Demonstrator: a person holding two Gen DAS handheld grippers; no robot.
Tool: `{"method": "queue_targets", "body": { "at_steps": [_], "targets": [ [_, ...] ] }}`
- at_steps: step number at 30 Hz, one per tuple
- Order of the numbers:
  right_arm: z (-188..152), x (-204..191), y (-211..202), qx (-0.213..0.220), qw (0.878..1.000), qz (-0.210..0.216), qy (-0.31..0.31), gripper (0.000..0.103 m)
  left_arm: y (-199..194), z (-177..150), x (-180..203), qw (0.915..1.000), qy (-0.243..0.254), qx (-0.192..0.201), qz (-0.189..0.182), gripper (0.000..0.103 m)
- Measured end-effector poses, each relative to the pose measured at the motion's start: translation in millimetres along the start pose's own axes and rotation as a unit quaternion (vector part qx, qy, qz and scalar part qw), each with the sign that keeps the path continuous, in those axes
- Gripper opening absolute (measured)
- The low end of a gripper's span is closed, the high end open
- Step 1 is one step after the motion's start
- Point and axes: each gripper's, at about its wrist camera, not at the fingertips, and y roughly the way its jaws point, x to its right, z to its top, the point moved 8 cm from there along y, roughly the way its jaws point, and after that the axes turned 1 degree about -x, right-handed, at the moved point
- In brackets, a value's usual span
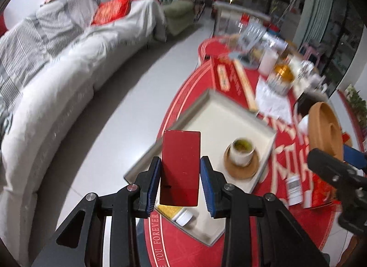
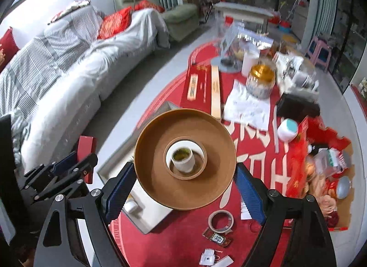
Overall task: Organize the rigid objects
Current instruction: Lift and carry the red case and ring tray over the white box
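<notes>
My left gripper (image 1: 180,179) is shut on a flat red box (image 1: 180,166) and holds it upright above the near left corner of a white tray (image 1: 220,115). The tray holds a white cup of green tea (image 1: 242,152) on a wooden coaster, and a small white jar (image 1: 183,217) at its near edge. My right gripper (image 2: 184,189) is shut on a brown ring-shaped wooden dish (image 2: 149,159), held above the tray; the cup (image 2: 182,158) shows through the dish's centre hole. The left gripper and red box (image 2: 86,144) show at the left.
A round table with a red cloth (image 2: 270,152) carries a long red box (image 2: 198,85), a gold-lidded jar (image 2: 261,78), papers (image 2: 247,106), a tape roll (image 2: 221,221), snack packets (image 2: 325,166) and a black box (image 2: 298,106). A grey sofa (image 1: 57,78) stands to the left.
</notes>
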Motion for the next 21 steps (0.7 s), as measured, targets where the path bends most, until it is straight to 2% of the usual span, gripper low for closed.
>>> {"method": "queue_targets", "body": {
  "at_steps": [5,11,21],
  "targets": [
    [-18,10,42,-0.038,0.999,-0.001,0.011,0.087,39,-19,4,0.9994,0.002,-0.035,0.007,0.037],
    [-26,13,73,-0.064,0.998,0.0,0.012,0.087,66,-25,4,0.9985,0.009,-0.05,0.019,0.037],
    [-18,-8,104,-0.072,0.997,0.001,-0.016,0.087,94,-34,-7,0.9966,0.004,-0.077,0.026,0.037]
  ]
}}
